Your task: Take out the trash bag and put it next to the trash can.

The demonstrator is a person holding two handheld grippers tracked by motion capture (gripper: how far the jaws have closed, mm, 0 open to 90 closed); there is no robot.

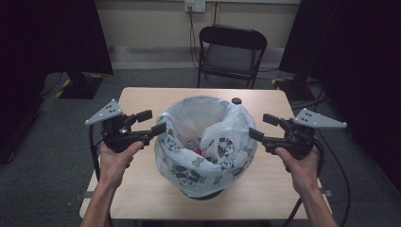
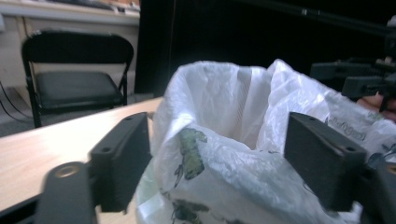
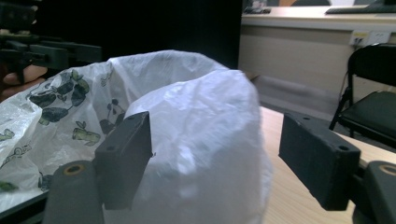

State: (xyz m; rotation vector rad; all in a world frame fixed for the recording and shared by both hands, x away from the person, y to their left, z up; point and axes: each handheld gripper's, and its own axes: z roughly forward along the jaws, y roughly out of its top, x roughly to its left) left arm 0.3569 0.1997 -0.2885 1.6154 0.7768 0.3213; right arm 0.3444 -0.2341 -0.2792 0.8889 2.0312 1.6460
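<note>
A white plastic bag printed with pandas lines a dark bin at the middle of the table, its mouth standing open. Something red lies inside. My left gripper hovers at the bag's left rim, jaws apart and pointing at it. In the left gripper view the bag sits between and beyond the open jaws, and neither pad presses on it. My right gripper is held at the bag's right rim, also open. In the right gripper view a fold of the bag rises between the spread jaws.
The bin stands on a light wooden table, which has a small dark round object near its far edge. A black folding chair stands behind the table. Dark curtains and stand bases flank both sides.
</note>
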